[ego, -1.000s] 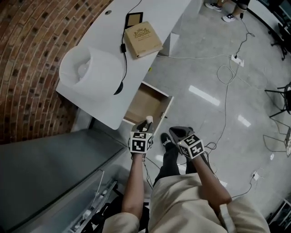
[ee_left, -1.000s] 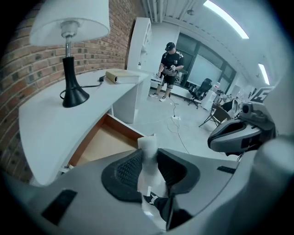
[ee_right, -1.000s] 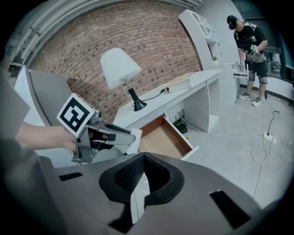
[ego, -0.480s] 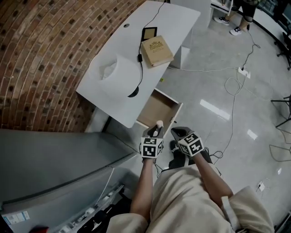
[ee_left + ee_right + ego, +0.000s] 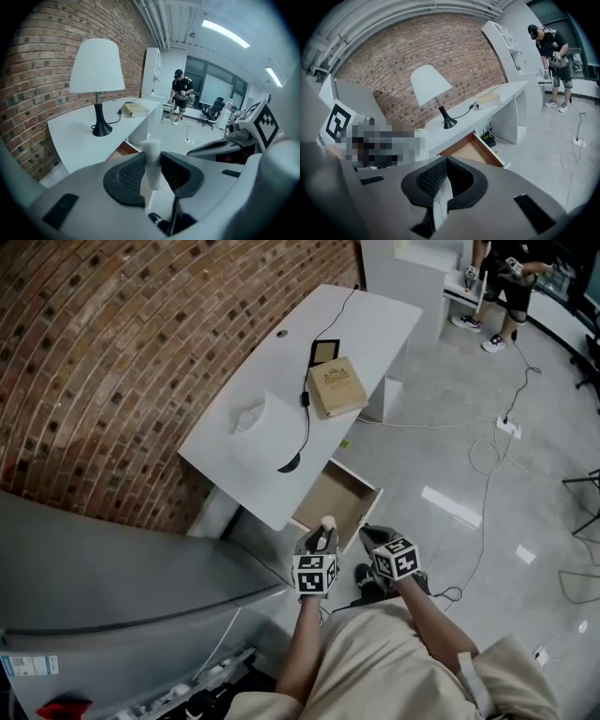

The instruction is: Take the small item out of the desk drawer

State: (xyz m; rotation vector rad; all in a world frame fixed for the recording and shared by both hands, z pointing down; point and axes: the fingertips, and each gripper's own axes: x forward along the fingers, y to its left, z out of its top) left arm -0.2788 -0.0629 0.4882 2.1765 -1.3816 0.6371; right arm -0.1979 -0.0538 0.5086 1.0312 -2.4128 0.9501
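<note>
- We pinch the small white item (image 5: 152, 157) upright in our left gripper (image 5: 320, 538), clear of the open drawer (image 5: 330, 500), just at its front edge.
- We hold our right gripper (image 5: 372, 534) just beside it, jaws pressed together on nothing.

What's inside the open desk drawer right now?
Only bare wooden bottom shows in the drawer; its near corner is covered by the left gripper, which grips the small white item.

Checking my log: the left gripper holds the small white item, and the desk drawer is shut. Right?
No: the desk drawer stands open, as the head view shows. The left gripper does hold the small white item.
</note>
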